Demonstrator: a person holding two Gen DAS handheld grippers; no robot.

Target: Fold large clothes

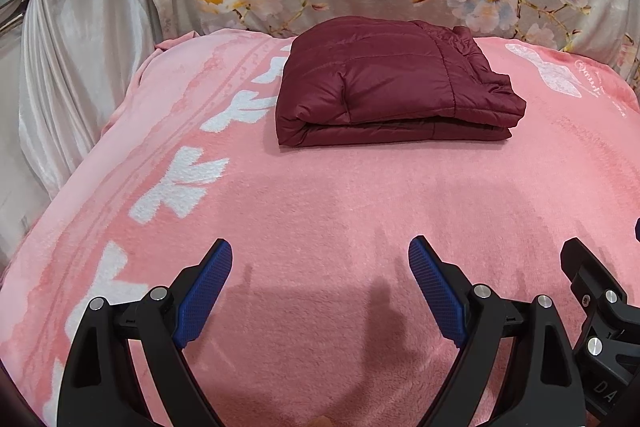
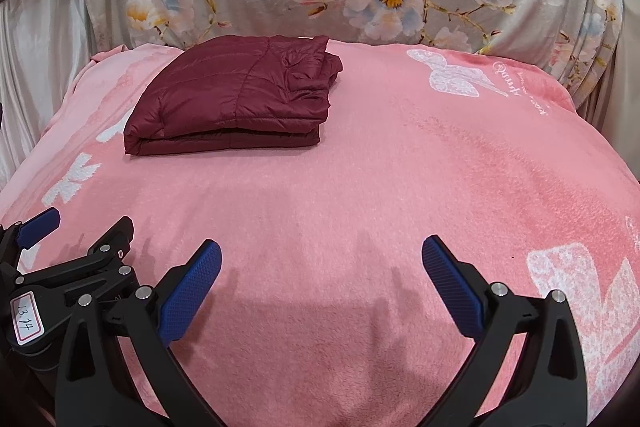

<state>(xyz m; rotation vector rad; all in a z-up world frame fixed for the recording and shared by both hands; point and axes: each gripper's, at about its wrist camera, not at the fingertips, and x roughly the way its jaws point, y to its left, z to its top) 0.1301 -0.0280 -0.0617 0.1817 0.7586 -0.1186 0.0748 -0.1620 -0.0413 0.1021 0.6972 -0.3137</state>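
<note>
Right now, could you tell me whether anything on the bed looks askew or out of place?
Only slightly: the folded maroon jacket has its right end bunched and uneven, layers not squared. It lies apart from both open grippers.

Left claw (image 1: 320,253), right claw (image 2: 322,253) agape

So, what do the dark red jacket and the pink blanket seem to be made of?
Dark red jacket: probably thin nylon or polyester, padded; it has a slight sheen and stitched quilt lines. Pink blanket: likely plush fleece; matte, fuzzy nap.
</note>
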